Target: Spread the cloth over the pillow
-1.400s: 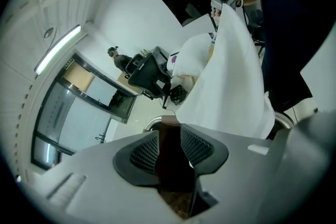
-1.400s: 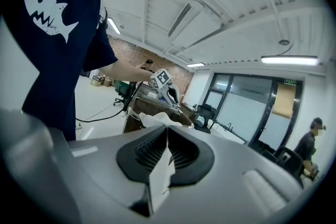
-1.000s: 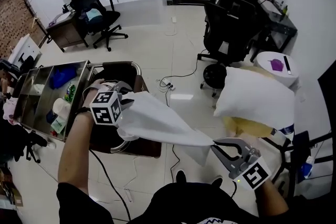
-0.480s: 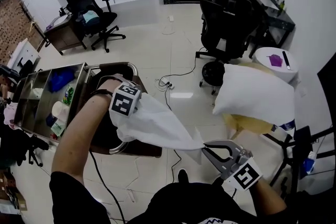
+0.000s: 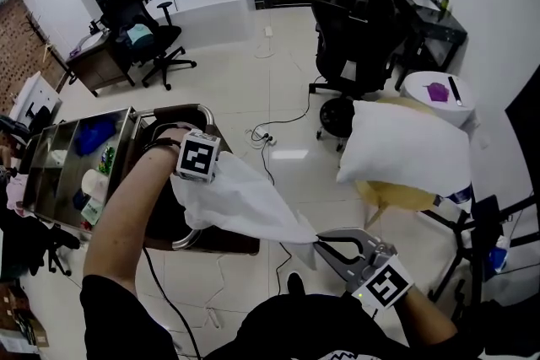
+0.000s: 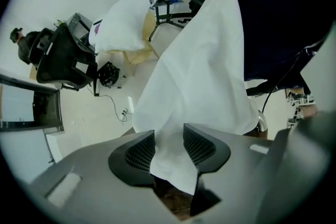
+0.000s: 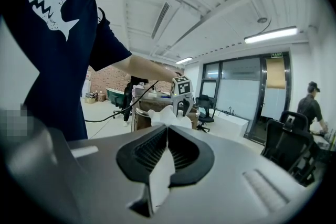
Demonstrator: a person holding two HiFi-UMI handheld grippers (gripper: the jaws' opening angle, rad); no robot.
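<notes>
Head view shows the cloth (image 5: 253, 202) strung as a sagging white band between the two tools, in the air over the floor and well apart from the pillow (image 5: 409, 143), which sits on a small round worktop (image 5: 396, 198) to the right.

The left hand-held gripper (image 6: 169, 149) has its jaws partly apart, and they have just been closing a little. A bunched fold of the cloth runs through the gap and seems to bear on both pads, though I can't be sure how firmly. The right hand-held gripper (image 5: 321, 243) is pinched tight on a thin corner.

The likeliest failure is on the left: a loose hold on a thick bunch could let the fabric slide out once it is pulled taut or swung towards the pillow. The cloth is also gathered rather than opened, so it may land as a heap. A hard sweep could shove the pillow off its small perch.

The left forearm reaches forward with the wrist bent, tool pointing down above a cart (image 5: 198, 110). The right hand is low, near the body, tool roughly level.
</notes>
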